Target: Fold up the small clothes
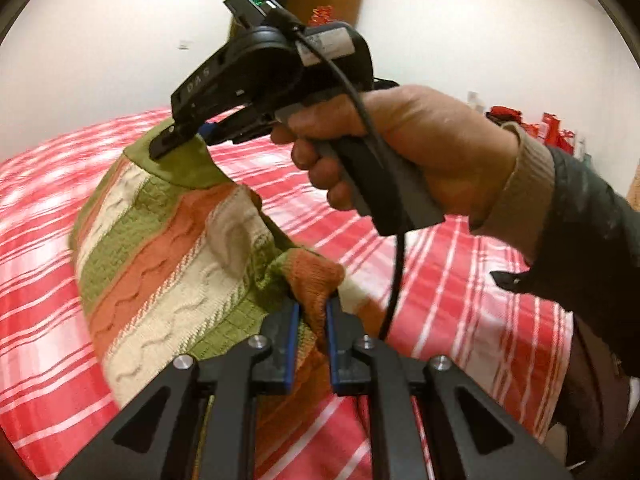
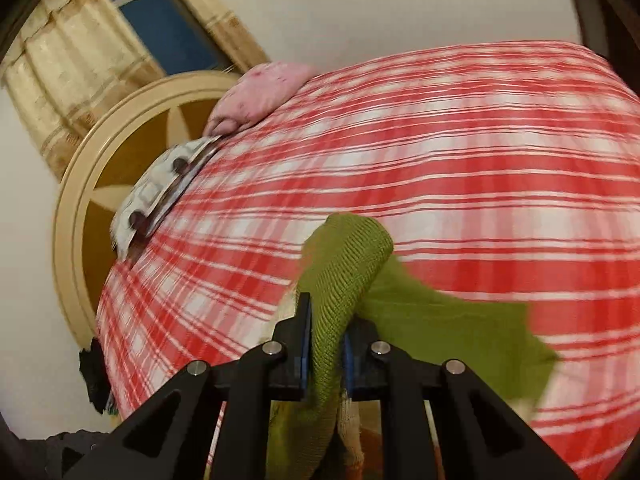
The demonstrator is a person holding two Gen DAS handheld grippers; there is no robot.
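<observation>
Left wrist view: left tongs (image 1: pixel 313 312) clamp orange cuff of striped sweater (image 1: pixel 168 248); right tongs (image 1: pixel 176 140) pinch green hem; garment lifted between them above plaid bed (image 1: pixel 460 300), likely spreading it flat for folding

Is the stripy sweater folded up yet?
No. The sweater hangs spread between the left gripper and right gripper, lifted above the bed.

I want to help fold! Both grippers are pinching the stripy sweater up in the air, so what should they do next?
Probably lower it flat onto the bed. The left gripper and right gripper each pinch an edge of the sweater, which hangs bunched and can't be folded neatly.
</observation>
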